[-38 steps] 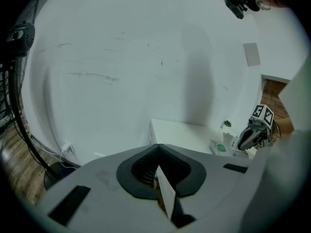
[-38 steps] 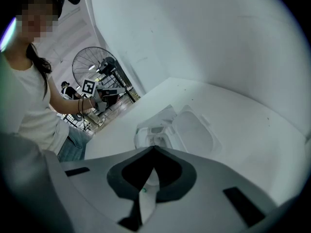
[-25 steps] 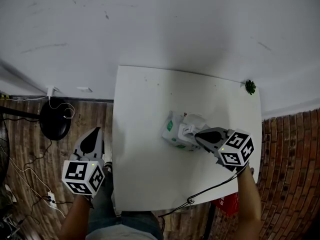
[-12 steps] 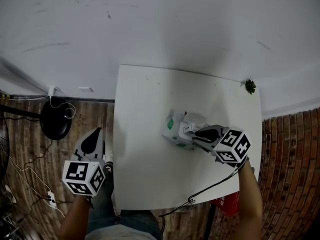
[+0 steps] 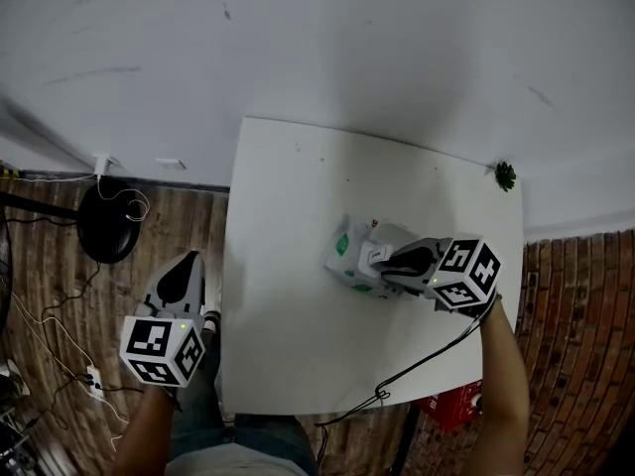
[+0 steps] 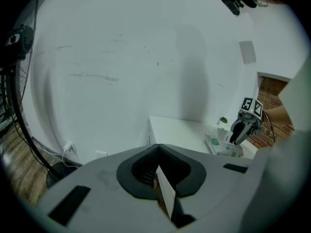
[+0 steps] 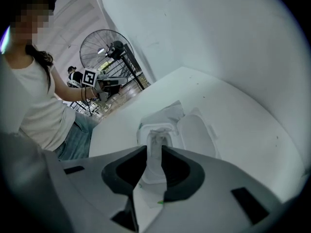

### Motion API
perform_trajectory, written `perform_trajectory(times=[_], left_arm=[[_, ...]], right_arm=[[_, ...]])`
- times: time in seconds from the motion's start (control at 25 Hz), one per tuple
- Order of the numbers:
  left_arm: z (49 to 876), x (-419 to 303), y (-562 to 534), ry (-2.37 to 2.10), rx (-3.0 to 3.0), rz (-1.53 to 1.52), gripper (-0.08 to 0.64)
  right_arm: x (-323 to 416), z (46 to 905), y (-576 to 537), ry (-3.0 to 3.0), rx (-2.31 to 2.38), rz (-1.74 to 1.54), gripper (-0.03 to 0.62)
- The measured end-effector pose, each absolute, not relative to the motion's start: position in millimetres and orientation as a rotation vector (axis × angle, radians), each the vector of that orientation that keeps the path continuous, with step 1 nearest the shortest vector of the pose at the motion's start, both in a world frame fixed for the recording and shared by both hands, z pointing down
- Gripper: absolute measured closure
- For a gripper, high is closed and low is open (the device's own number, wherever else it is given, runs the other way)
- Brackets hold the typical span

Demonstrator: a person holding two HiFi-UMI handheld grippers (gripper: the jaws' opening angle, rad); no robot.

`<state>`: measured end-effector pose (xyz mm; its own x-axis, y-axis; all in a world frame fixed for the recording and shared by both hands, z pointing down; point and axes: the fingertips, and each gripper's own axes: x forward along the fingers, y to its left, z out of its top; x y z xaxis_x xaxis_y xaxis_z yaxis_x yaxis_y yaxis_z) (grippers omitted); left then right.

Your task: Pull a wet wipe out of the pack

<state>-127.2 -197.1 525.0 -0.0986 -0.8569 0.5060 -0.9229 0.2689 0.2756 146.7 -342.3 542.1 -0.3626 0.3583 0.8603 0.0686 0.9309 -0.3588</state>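
The wet wipe pack [image 5: 346, 255], white with a green label, lies on the white table [image 5: 288, 196] right of centre. Its lid [image 7: 197, 132] is flipped open. My right gripper [image 5: 384, 263] stands over the pack's opening. In the right gripper view, the right gripper [image 7: 154, 150] is shut on a strip of wet wipe [image 7: 156, 147] that runs up out of the opening of the pack [image 7: 165, 113]. My left gripper [image 5: 182, 272] hangs off the table's left side over the wooden floor. The left gripper [image 6: 158, 148] is shut with nothing in it and looks toward the pack [image 6: 224, 147].
A small green plant [image 5: 505, 175] sits at the table's far right corner. A black cable [image 5: 397, 383] trails over the table's near edge. A black fan base [image 5: 107, 231] and wires lie on the floor at left. A brick wall is on the right.
My right gripper has shifted slightly up and away over the pack, with the wipe between its jaws. The left gripper has stayed in place.
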Motion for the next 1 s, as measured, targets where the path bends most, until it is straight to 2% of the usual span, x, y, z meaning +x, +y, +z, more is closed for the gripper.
perform_trajectory(times=[1.0], left_arm=[[529.4,-125.4,-204.5,-1.945,1.608,0.138,0.560]], right_arm=[[148.7,549.7,-340.9,-1.865,-0.407,0.409,0.496]])
